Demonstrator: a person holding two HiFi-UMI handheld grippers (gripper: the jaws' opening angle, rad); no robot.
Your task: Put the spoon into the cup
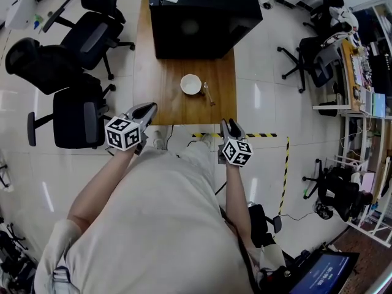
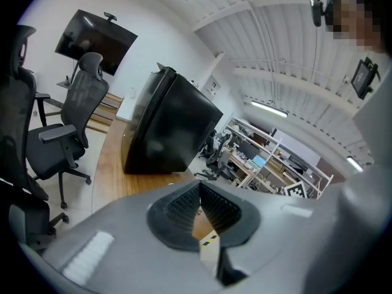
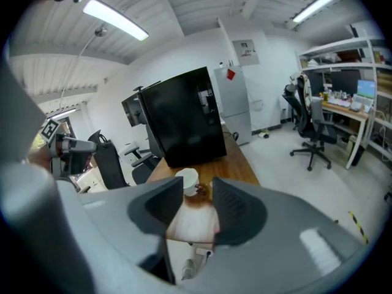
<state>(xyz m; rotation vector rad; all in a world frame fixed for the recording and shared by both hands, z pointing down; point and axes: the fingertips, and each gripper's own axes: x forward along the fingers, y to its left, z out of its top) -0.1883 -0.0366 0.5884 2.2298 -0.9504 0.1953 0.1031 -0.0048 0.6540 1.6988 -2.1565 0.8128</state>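
Note:
A white cup [image 1: 190,84] stands on the wooden table [image 1: 165,97], near its front edge. Just right of the cup, a small spoon [image 1: 209,93] lies flat on the wood. My left gripper [image 1: 149,108] hovers at the table's front left corner. In the left gripper view its fingertips [image 2: 199,188] meet with nothing between them. My right gripper [image 1: 228,125] hangs just off the front right edge, short of the spoon. Its jaws [image 3: 197,190] stand apart and empty, and beyond them the cup [image 3: 187,179] shows on the table.
A big black box-shaped monitor [image 1: 205,17] fills the table's far half. Black office chairs [image 1: 76,112] crowd the left side, with more chairs [image 1: 315,60] and shelves at the right. Yellow-black tape [image 1: 245,135] marks the floor by the table's front.

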